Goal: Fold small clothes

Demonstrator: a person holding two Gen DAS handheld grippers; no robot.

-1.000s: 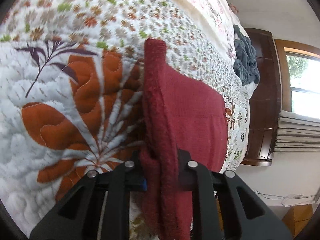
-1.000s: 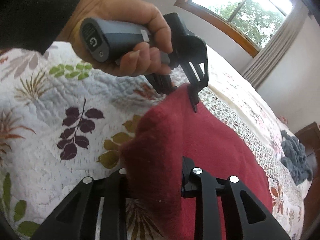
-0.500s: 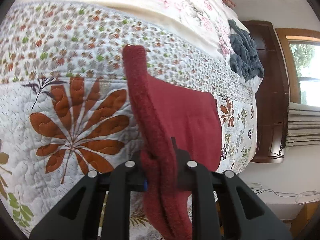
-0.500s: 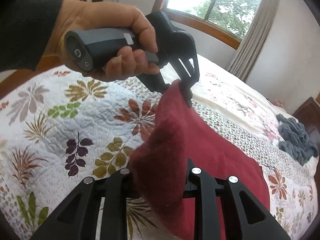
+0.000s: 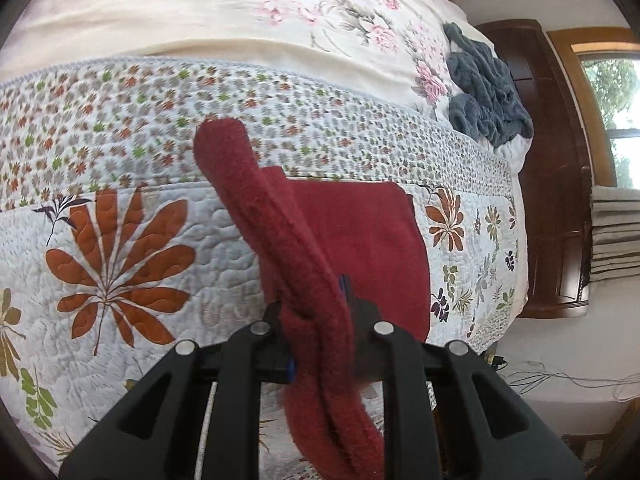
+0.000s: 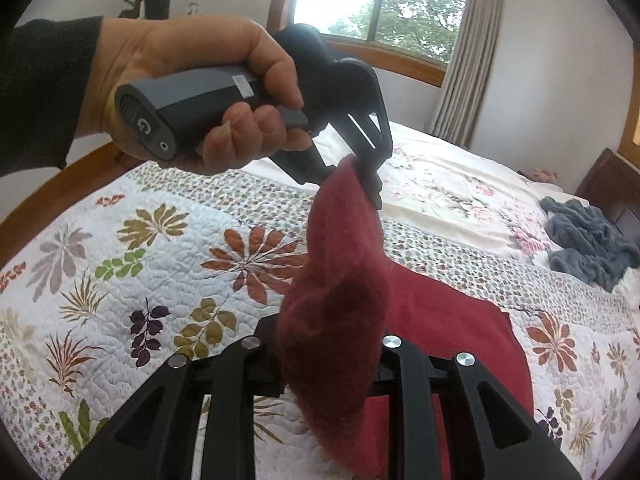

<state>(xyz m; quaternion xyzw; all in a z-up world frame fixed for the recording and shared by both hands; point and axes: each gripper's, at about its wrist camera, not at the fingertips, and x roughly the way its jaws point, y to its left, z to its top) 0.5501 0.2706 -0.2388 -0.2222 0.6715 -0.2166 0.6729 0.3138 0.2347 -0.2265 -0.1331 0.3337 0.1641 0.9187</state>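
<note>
**Red cloth lifted by one edge, ready to be folded over**

Nearest in the right wrist view: right gripper closed tight on a bunched corner of the dark red fleece cloth, fingers pressed into the thick pile so the fabric does not slip. Same in the left wrist view: left gripper clamped on the rolled edge of the red cloth, with a blue pad just visible beside the fabric.

A little farther, in the right wrist view, left gripper seen from outside, held by a hand in a dark sleeve, pinching the opposite corner of the same edge. Both corners raised and kept apart, probably to hold the edge stretched between them and carry it across in one line. Rest of the cloth lying flat on the quilt, under and beyond the lifted edge.

Judged step: first fold, half made; lifted edge not yet laid down on the flat part. Risk: thick edge rolling on itself, as it looks rolled already, giving an uneven fold.

Farther away: cream floral sheet, then a crumpled grey-blue cloth near the dark wooden headboard, probably another piece waiting. Behind, window and curtain.
</note>
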